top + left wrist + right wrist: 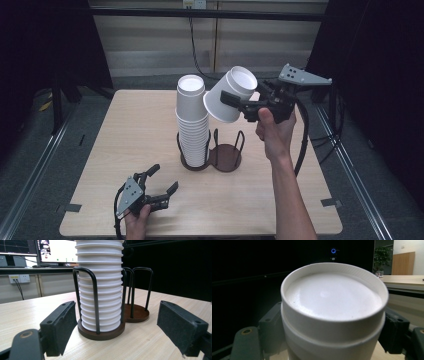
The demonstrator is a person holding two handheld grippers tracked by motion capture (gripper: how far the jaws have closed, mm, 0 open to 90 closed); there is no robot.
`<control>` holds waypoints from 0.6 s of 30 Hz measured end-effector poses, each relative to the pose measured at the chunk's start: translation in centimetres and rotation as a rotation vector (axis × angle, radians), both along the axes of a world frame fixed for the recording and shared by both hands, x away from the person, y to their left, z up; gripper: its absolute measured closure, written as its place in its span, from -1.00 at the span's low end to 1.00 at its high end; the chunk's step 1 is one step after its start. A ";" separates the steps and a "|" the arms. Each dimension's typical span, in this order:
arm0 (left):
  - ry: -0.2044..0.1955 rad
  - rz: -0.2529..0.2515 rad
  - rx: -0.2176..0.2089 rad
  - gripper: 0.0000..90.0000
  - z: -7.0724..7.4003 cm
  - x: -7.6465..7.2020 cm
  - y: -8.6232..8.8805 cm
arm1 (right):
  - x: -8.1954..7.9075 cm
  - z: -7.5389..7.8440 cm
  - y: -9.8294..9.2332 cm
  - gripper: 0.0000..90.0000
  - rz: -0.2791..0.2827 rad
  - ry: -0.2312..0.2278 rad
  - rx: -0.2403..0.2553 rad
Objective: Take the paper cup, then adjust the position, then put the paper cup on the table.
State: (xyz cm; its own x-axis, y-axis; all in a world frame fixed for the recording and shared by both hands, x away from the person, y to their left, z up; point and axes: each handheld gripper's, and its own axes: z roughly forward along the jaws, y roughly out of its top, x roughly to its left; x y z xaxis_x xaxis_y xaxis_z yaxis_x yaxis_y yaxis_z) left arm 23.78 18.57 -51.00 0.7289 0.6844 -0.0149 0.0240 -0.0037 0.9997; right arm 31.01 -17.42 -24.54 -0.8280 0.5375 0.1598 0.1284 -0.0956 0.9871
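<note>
High view: right tool point(231, 100) clamps a white paper cup point(230, 95) beside the stacked white cups point(192, 122) in a dark wire holder point(212, 156); left tool point(162, 180) gapes.

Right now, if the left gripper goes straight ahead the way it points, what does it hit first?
Probably the stack of white cups in the wire holder. The left gripper is open and the stack sits between its jaws, dead ahead, with bare table before it. Depth is unclear, so this is a guess.

A lab recording booth: black curtains point(45, 45) flank the wooden table point(130, 150), with computer monitors point(57, 251) and wall sockets point(19, 278) behind it.
</note>
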 end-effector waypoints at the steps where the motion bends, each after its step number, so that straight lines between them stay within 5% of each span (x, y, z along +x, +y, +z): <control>1: -0.002 0.001 0.002 -0.65 0.0 0.0 0.0 | -0.2 -0.2 0.0 -0.53 -0.004 0.001 -0.010; 18: -0.004 -0.002 0.000 -0.66 0.0 0.0 0.0 | -1.9 -3.7 -0.1 -0.53 -0.002 0.029 -0.023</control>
